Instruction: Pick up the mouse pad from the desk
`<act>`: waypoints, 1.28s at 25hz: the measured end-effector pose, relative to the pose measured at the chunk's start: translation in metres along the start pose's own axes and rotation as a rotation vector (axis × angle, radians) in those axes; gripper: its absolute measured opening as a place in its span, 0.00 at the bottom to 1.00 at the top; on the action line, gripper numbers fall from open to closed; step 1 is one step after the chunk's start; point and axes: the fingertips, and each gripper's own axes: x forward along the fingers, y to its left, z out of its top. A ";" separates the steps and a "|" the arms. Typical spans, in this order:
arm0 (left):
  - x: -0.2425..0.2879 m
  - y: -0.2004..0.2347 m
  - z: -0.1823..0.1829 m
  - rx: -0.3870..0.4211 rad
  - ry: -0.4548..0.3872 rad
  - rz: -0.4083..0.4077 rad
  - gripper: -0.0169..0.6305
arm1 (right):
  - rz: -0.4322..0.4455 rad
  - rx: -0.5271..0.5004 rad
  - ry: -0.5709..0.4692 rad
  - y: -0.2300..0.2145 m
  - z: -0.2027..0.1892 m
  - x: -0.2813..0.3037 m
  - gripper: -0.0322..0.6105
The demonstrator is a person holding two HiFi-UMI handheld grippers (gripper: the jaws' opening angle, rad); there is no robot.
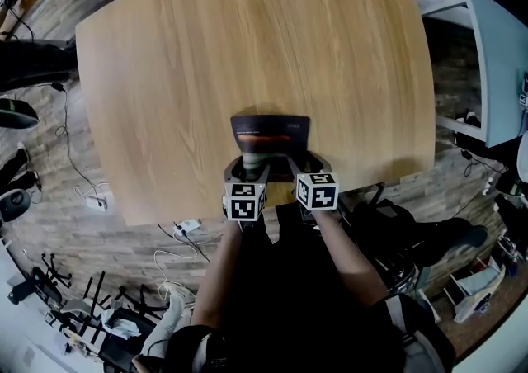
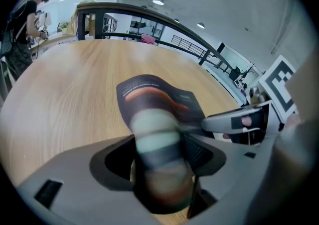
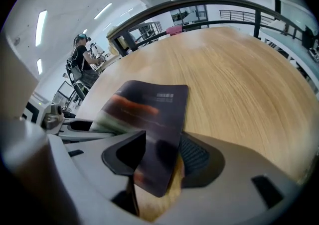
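Observation:
A dark mouse pad (image 1: 271, 128) with an orange and pale stripe lies near the front edge of the wooden desk (image 1: 247, 33). Both grippers stand at its near edge. My left gripper (image 1: 250, 167) has its jaws spread wide. The pad's near left part (image 2: 149, 94) curls up, blurred, between them, and the pads do not press on it (image 2: 159, 154). My right gripper (image 1: 305, 163) also stands with its jaws apart. The pad's near right corner (image 3: 149, 109) rises slanted between them, leaning toward the right jaw (image 3: 162, 162). The person's forearms reach down to both.
The desk's front edge (image 1: 272, 198) runs just under the grippers. Cables and a power strip (image 1: 188, 227) lie on the wood floor at the left. A white cabinet (image 1: 495, 66) stands at the right. A person (image 3: 82, 57) stands beyond the desk's far side.

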 end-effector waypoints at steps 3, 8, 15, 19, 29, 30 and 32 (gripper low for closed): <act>0.000 0.000 0.001 0.001 -0.006 -0.005 0.49 | 0.013 -0.016 0.000 0.011 -0.001 0.005 0.39; -0.001 0.003 0.002 0.005 -0.017 -0.005 0.49 | 0.046 -0.014 0.013 0.019 0.000 0.007 0.39; -0.001 0.008 -0.001 0.039 -0.017 0.027 0.48 | 0.096 -0.026 0.040 0.036 -0.009 0.012 0.32; 0.000 0.011 -0.001 0.023 -0.033 0.025 0.46 | 0.109 -0.004 0.036 0.033 -0.007 0.010 0.31; -0.006 0.013 0.001 0.003 -0.083 0.029 0.27 | 0.111 -0.016 0.012 0.037 -0.004 0.004 0.34; -0.007 0.013 0.002 0.006 -0.086 0.029 0.24 | 0.109 -0.018 0.011 0.037 -0.004 0.003 0.34; -0.008 0.014 0.002 0.004 -0.095 0.031 0.17 | 0.107 -0.020 0.009 0.036 -0.006 0.001 0.34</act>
